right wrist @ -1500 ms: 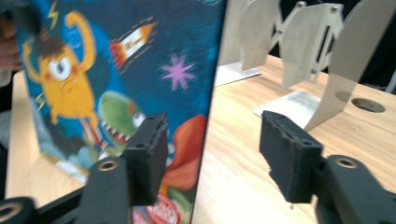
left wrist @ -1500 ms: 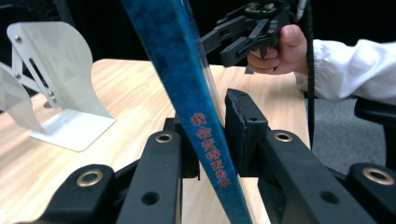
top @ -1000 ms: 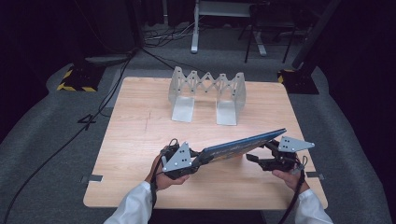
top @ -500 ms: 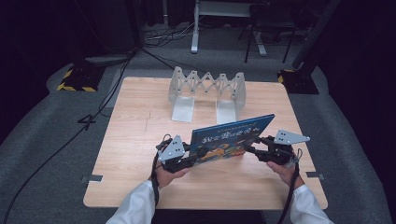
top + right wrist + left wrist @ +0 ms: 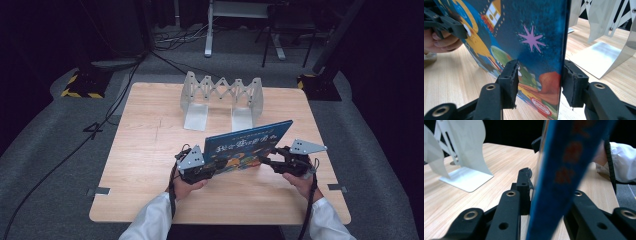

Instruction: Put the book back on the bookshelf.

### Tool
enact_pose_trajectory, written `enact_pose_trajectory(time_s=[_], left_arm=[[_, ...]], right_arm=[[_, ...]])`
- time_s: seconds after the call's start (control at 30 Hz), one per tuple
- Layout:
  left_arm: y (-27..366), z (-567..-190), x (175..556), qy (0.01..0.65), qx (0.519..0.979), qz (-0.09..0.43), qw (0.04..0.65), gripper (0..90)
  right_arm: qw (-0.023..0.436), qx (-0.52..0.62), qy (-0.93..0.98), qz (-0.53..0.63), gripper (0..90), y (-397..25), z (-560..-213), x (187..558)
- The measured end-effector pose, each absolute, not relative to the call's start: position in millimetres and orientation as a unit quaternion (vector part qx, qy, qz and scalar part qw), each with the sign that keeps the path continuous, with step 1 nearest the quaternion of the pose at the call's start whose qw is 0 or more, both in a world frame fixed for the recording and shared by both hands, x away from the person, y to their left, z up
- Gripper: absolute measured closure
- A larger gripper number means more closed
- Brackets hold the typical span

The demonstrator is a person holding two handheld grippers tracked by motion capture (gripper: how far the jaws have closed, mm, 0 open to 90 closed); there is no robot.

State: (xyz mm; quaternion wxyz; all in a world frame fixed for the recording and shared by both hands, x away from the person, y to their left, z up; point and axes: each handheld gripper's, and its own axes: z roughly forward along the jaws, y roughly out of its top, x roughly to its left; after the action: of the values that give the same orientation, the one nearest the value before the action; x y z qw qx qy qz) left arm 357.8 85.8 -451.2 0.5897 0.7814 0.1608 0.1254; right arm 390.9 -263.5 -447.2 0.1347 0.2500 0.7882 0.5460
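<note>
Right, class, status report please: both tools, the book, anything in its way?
Left tool and right tool both shut on the book, one at each end. Book upright, cover facing the person. White folding rack stands beyond it; bare table between.

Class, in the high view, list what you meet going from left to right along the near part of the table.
left hand-held gripper → blue picture book → right hand-held gripper

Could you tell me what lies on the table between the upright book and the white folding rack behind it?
Nothing: in the high view, bare wooden table separates the book from the rack.
</note>
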Motion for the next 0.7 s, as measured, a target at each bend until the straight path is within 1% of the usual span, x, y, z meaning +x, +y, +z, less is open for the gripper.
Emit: enact_pose_trajectory(time_s=[0.07,0.1,0.17,0.23,0.27,0.3,0.4,0.5,0.57,0.7], left_arm=[[84.2,-450.0,355.8,0.149,0.785,0.128,0.587,79.6],[82.7,-449.2,354.1,0.146,0.787,0.131,0.585,81.1],[80.9,-447.1,352.1,0.15,0.788,0.142,0.58,82.6],[82.2,-446.8,353.6,0.158,0.783,0.139,0.585,82.7],[83.0,-446.0,353.2,0.163,0.781,0.145,0.585,82.7],[84.0,-444.4,353.1,0.164,0.782,0.152,0.582,82.7],[88.6,-438.9,352.3,0.17,0.779,0.167,0.58,82.8],[93.5,-434.5,352.2,0.184,0.775,0.173,0.58,82.8],[96.8,-431.9,352.5,0.189,0.776,0.183,0.574,82.8],[99.7,-428.2,352.0,0.197,0.779,0.201,0.561,82.9]], right_arm=[[0.151,0.258,0.79,0.535,49.7,-261.0,-448.9,389.9],[0.156,0.26,0.791,0.532,47.7,-260.3,-449.9,390.2],[0.152,0.267,0.795,0.523,41.2,-259.8,-453.4,390.2],[0.147,0.273,0.801,0.512,39.0,-261.2,-458.1,389.9],[0.145,0.277,0.808,0.499,36.6,-262.8,-461.5,389.5],[0.139,0.283,0.812,0.492,36.2,-265.9,-465.1,389.0],[0.145,0.292,0.818,0.473,36.3,-275.0,-473.3,385.9],[0.124,0.317,0.821,0.458,34.4,-283.4,-478.9,387.4],[0.133,0.324,0.822,0.449,34.4,-288.8,-483.2,385.8],[0.125,0.326,0.842,0.41,33.5,-293.4,-492.8,382.4]])
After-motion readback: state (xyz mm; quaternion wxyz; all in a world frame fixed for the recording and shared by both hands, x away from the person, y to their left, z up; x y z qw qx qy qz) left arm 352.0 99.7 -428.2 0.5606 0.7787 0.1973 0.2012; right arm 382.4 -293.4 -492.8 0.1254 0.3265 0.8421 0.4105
